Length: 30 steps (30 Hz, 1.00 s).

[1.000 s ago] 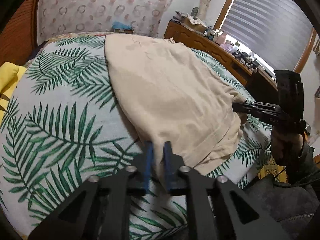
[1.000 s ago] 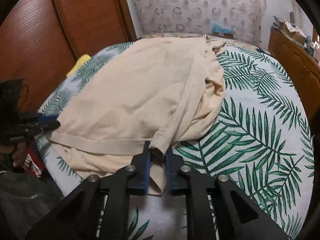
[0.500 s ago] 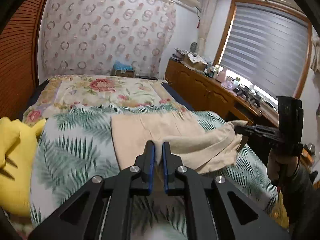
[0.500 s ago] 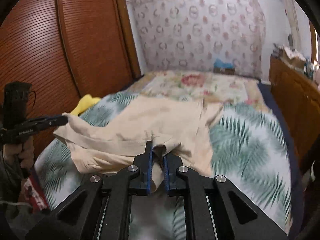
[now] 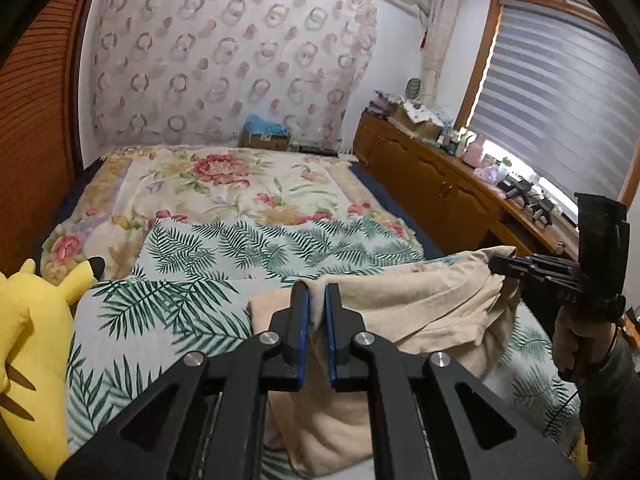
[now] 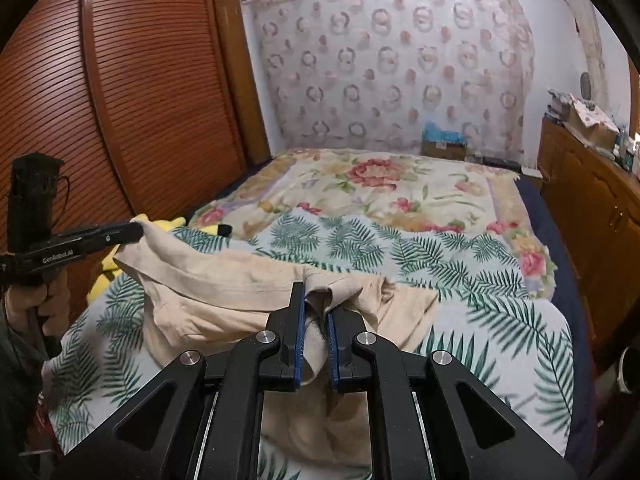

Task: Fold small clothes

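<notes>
Gripping the beige garment (image 5: 432,304), the left gripper (image 5: 316,304) is clamped on one part of its edge and the right gripper (image 6: 316,300) on another. The cloth hangs stretched between them above the near end of the bed (image 6: 460,264), over the fern-print cover (image 5: 168,300). A yellow plush toy (image 5: 28,344) lies beside it.

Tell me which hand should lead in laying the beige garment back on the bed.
Neither clearly. The left tongs and right tongs are both shut on the garment, each at one end of its lifted edge, stretched between them over the bed. Probably move both together; if one must lead, I cannot tell which.
</notes>
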Tool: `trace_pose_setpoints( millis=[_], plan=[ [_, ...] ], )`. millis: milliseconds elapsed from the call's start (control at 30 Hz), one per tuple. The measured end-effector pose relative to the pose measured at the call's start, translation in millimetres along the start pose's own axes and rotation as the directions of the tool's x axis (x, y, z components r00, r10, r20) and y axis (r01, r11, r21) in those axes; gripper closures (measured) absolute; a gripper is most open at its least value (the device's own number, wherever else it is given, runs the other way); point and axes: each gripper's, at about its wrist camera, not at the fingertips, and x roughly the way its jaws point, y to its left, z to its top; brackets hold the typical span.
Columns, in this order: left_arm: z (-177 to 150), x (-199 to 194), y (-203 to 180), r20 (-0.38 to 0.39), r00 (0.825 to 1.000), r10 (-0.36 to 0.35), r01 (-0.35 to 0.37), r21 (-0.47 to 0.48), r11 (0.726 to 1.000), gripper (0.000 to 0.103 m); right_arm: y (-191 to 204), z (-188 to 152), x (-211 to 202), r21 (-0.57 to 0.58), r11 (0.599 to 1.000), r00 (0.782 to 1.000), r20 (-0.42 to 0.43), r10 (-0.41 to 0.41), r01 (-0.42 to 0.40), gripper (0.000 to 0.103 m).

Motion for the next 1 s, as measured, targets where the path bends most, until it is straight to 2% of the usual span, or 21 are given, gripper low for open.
trace_pose_setpoints(
  millis=[267, 367, 400, 433, 567, 667, 733, 1000],
  plan=[
    [-4.0, 47.1, 11.5, -0.098, 0.995, 0.027, -0.028, -0.007, 1.000, 0.096, -26.4, 4.3, 51.0, 0.015, 1.000, 0.997, -0.075, -0.007, 0.008, 0.095],
    [-6.0, 52.6, 16.1, -0.106, 0.993, 0.046, -0.046, 0.003, 0.999, 0.089, -34.1, 2.6, 63.9, 0.030, 0.999, 0.996, -0.091, -0.025, 0.028, 0.086],
    [-6.8, 52.1, 17.1, -0.105, 0.993, 0.049, -0.048, 0.010, 0.999, 0.086, -36.0, 2.7, 64.9, 0.032, 0.999, 0.995, -0.089, -0.037, 0.040, 0.079],
    [-6.3, 51.9, 17.8, -0.108, 0.993, 0.047, -0.046, 0.014, 0.999, 0.080, -37.5, 3.9, 65.0, 0.033, 0.998, 0.995, -0.085, -0.043, 0.046, 0.077],
    [-7.7, 44.5, 16.8, -0.115, 0.992, 0.048, -0.043, 0.046, 0.998, 0.071, -42.2, 2.3, 54.9, 0.014, 0.999, 0.997, -0.056, -0.043, 0.044, 0.069],
    [-18.6, 38.5, 18.2, -0.149, 0.988, 0.051, -0.041, 0.065, 0.997, 0.068, -45.2, -0.5, 47.3, -0.006, 0.999, 0.997, -0.053, -0.053, 0.053, 0.066],
    [-27.1, 36.6, 20.9, -0.175, 0.983, 0.058, -0.046, 0.071, 0.996, 0.067, -46.9, -3.1, 42.5, -0.016, 0.998, 0.997, -0.056, -0.057, 0.056, 0.058],
    [-53.3, 43.5, 27.7, -0.263, 0.963, 0.064, -0.049, 0.063, 0.997, 0.066, -50.2, -17.3, 30.6, -0.096, 0.994, 0.990, -0.125, -0.067, 0.055, 0.052]
  ],
)
